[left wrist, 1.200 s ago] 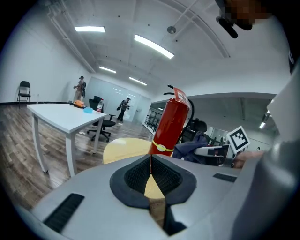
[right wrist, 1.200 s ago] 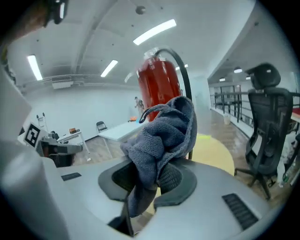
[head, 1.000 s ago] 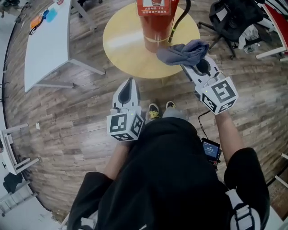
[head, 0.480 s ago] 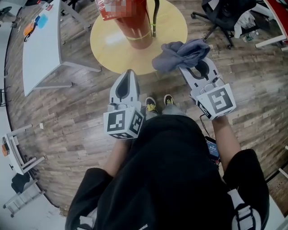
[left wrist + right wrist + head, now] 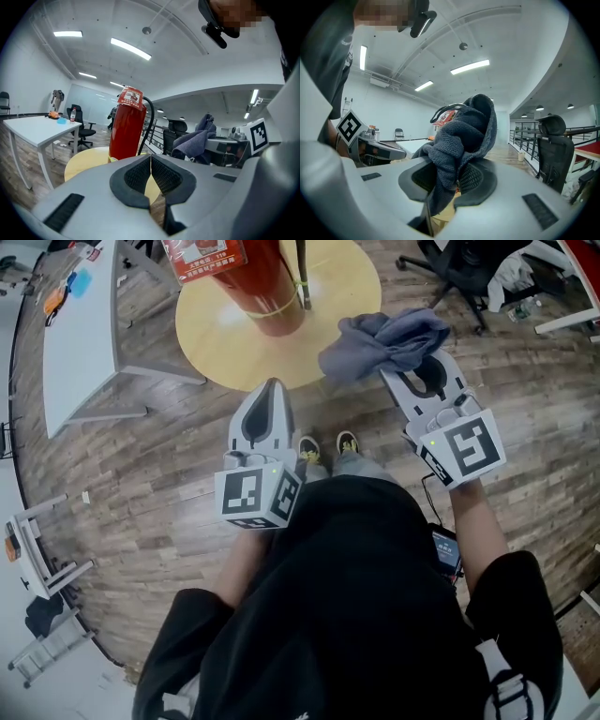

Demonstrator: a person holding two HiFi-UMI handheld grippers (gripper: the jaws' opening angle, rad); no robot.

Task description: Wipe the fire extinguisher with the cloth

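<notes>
Head view, looking steeply down: a red fire extinguisher (image 5: 255, 285) is standing upright on a round yellow table (image 5: 342, 298), its long axis vertical and its black hose (image 5: 302, 276) hanging down the side toward the person's right. Near the extinguisher, off the table edge on that same side, the right gripper (image 5: 401, 364) is holding up a bunched grey-blue cloth (image 5: 384, 340). The left gripper (image 5: 273, 390) is pointing at the extinguisher from below the table edge, carrying nothing. The cloth is lying near the extinguisher but apart from it, not touching.

Left gripper view: the left gripper (image 5: 151, 165) is showing its jaws pressed together with nothing between them. The fire extinguisher (image 5: 126, 127) is rising straight ahead, slightly left, and the cloth (image 5: 197, 139) is hanging to the extinguisher's right.

Right gripper view: the right gripper (image 5: 457, 180) is clamping the cloth (image 5: 461, 136), which is bulging up above the jaws and trailing down between them. A strip of the extinguisher's red label (image 5: 446, 115) is peeking out behind the cloth, so the extinguisher is lying ahead and a little left.

The wiping is probably not yet begun; the cloth-bearing right gripper is likely needing to reach forward and left to meet the upright red body.
</notes>
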